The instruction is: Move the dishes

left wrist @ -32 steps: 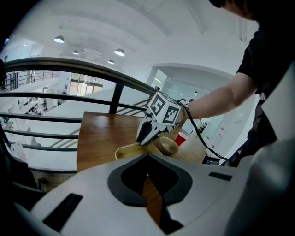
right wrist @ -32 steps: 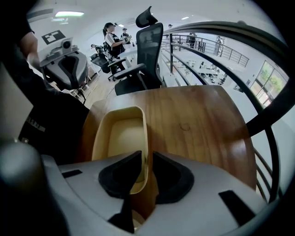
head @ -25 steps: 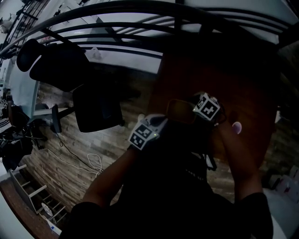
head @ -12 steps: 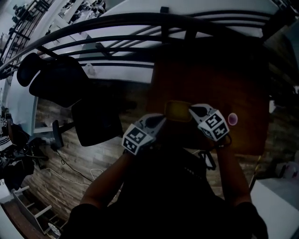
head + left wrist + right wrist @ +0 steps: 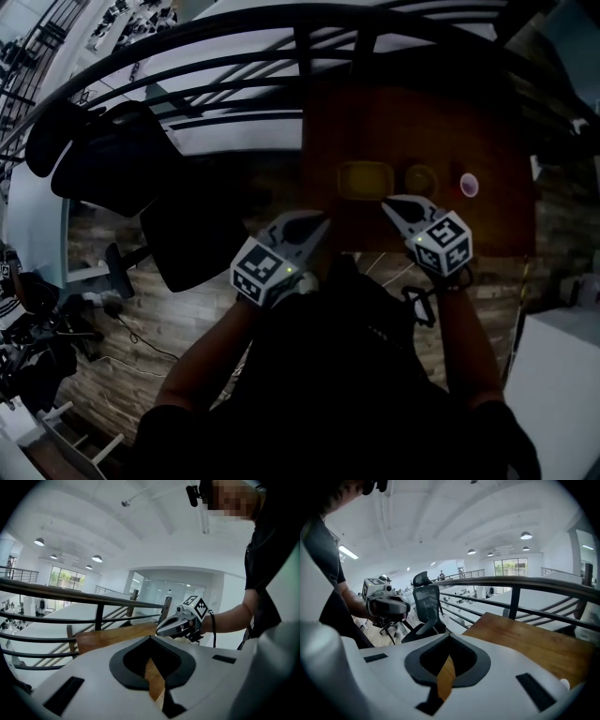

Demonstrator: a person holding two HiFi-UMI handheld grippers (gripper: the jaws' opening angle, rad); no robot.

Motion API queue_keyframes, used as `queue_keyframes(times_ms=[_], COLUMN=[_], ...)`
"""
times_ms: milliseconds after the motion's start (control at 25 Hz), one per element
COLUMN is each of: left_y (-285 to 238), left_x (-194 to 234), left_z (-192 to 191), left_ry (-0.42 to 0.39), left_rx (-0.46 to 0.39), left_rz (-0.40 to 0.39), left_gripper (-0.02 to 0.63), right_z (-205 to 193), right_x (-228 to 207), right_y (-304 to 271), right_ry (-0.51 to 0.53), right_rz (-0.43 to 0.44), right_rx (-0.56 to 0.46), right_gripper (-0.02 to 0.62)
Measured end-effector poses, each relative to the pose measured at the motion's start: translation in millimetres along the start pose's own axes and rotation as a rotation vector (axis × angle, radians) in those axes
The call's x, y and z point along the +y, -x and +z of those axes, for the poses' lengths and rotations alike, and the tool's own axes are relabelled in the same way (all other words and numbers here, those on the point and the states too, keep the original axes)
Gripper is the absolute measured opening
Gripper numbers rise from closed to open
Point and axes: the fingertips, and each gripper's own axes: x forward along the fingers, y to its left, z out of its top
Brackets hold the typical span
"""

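Note:
On the dark wooden table lie a yellow rectangular dish, a round yellowish bowl and a small pink cup in a row. My left gripper hovers near the table's front edge, below and left of the yellow dish, shut and empty. My right gripper is just in front of the gap between dish and bowl, also shut with nothing in it. The left gripper view shows its jaws closed over the table, with the right gripper beyond. No dishes appear in either gripper view.
A black railing curves behind the table. Black office chairs stand on the wood floor to the left, with cables lying below them. A white cabinet sits at lower right. The right gripper view shows a chair and the left gripper.
Both grippers have drawn back toward me from the two sides of the yellow dish, which now lies beyond their tips. The round bowl has come into view.

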Motion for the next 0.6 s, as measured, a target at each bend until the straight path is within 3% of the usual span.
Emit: queue_keyframes(times_ms=[360, 600], left_y=[52.7, 49.2], left_x=[-43.9, -75.0], left_z=[-28.4, -21.1], left_ry=[0.006, 0.001], left_rx=[-0.005, -0.02], left_rz=[-0.039, -0.045], left_gripper=[-0.01, -0.01], right_z=[-21.8, -36.9], right_x=[76.8, 84.7], right_y=[33.9, 72.1], right_ry=[-0.023, -0.047], right_rz=[-0.043, -0.059], right_rx=[-0.041, -0.056], right_gripper=[0.009, 0.009])
